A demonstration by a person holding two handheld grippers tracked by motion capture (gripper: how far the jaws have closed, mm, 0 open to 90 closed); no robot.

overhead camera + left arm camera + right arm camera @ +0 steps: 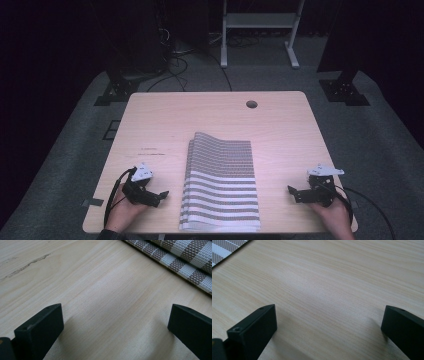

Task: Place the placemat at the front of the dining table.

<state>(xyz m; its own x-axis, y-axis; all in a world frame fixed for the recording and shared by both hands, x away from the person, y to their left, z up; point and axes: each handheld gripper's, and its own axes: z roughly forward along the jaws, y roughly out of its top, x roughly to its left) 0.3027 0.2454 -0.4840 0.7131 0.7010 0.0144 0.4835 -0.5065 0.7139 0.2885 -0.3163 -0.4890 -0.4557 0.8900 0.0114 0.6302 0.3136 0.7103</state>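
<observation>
Between the left gripper [159, 194] and right gripper [292, 192], both spread wide, lies the striped mat [220, 182], touching neither.

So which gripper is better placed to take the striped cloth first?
Probably the left gripper: its open jaws sit closer to the cloth edge, which fills a corner of its own view. The right gripper, also open, is farther off.

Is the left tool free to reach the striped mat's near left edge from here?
Probably yes: the left tool is open, beside the striped mat, with bare table between them.
</observation>
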